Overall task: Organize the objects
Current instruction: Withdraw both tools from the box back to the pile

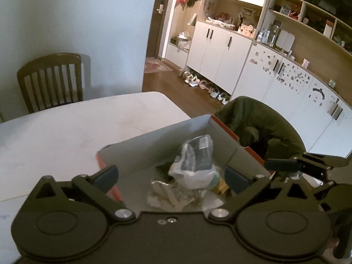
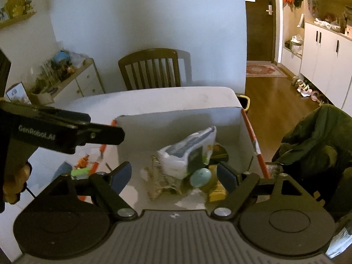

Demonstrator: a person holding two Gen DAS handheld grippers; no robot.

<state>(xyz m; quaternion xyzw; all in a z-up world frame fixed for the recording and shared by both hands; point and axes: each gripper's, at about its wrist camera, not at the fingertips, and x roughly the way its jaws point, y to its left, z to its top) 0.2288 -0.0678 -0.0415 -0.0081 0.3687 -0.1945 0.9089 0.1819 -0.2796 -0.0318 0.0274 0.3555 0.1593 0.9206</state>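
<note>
An open cardboard box (image 2: 176, 118) with white inner walls and an orange rim stands on the white table (image 2: 154, 99). Inside lie a plastic-wrapped blue and white package (image 2: 189, 151), a pale teal egg-shaped thing (image 2: 200, 177), a crinkled clear wrapper (image 2: 160, 182) and a yellow item (image 2: 216, 192). My right gripper (image 2: 173, 176) hangs open above the box, nothing between its fingers. My left gripper (image 1: 171, 178) is open wide over the same box (image 1: 158, 140), above the package (image 1: 195, 160), and holds nothing. The left gripper's body (image 2: 61, 132) shows at the right wrist view's left edge.
A wooden chair (image 2: 151, 68) stands at the table's far side. A chair draped with a dark green jacket (image 2: 316, 138) is right of the box. Small colourful items (image 2: 83, 167) lie on the table left of the box. White cabinets (image 1: 220, 50) and shoes (image 1: 204, 85) line the far wall.
</note>
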